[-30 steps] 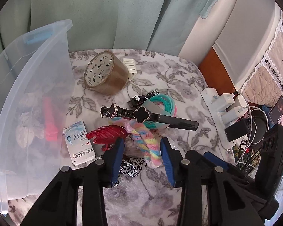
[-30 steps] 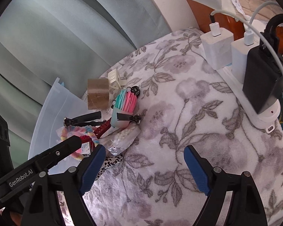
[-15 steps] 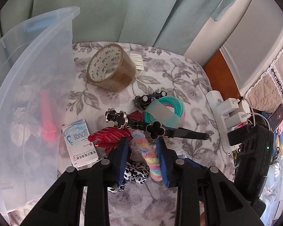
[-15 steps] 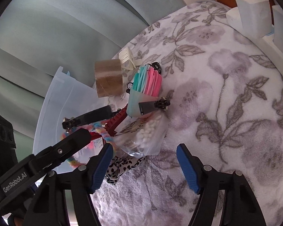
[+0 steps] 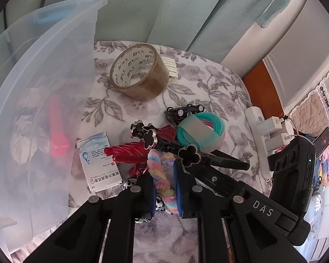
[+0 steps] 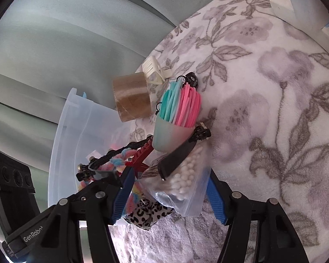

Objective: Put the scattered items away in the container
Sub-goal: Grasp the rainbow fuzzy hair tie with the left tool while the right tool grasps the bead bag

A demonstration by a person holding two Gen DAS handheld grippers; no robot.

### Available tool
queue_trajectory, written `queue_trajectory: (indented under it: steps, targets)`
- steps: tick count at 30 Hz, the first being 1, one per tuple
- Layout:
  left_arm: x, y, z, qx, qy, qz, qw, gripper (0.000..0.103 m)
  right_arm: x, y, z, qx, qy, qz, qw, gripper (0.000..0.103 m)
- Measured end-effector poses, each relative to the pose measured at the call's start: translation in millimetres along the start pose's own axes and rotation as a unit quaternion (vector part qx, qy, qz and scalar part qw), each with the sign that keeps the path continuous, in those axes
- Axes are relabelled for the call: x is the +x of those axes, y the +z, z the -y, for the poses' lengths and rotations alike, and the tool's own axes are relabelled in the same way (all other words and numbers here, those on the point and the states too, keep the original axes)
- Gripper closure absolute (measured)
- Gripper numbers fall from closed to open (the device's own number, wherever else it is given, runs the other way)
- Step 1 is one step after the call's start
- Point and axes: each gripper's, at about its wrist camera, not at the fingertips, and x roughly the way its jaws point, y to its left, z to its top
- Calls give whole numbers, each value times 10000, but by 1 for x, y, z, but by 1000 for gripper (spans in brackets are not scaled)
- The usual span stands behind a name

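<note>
Your left tongs [image 5: 163,188] are closing on the rainbow scrunchie [image 5: 162,176] in the pile; your right tongs [image 6: 168,195] are closing around the zip bag of cotton swabs [image 6: 186,179], pads not yet on it. Open floral tabletop [image 6: 263,100] lies right of the pile. The clear container [image 5: 43,109] stands left, touching nothing, a red item [image 5: 56,129] inside.

Left black plastic two-finger gripper [image 5: 163,188], lower centre: blue ribbed pads, round silver screws. Right black plastic two-finger gripper [image 6: 168,195], lower frame: matching blue pads, silver screws, white "GenRobot" lettering lower left.
</note>
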Motion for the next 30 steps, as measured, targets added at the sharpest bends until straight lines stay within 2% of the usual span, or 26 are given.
queue_trajectory:
  steps: [5, 7, 10, 12, 21, 30]
  targets:
    - [1, -1, -1, 16, 14, -32, 10000, 90, 8, -1, 6, 165, -28, -38, 9999, 36]
    - [0, -1, -1, 22, 25, -24, 10000, 91, 8, -2, 7, 219, -106, -18, 9997, 49]
    - [-4, -2, 0, 42, 1, 14, 10000, 93, 5, -1, 15, 386, -111, 14, 9992, 60]
    - [-7, -3, 1, 66, 1, 36, 10000, 94, 1, -2, 18, 458, -121, 71, 9989, 64]
    - [-33, -8, -1, 68, 8, 245, 9997, 96, -27, -10, 22, 567, -234, 300, 9977, 74]
    - [-67, -10, 5, 133, -90, 561, 9983, 96, -57, -17, 25, 634, -310, 548, 9960, 76]
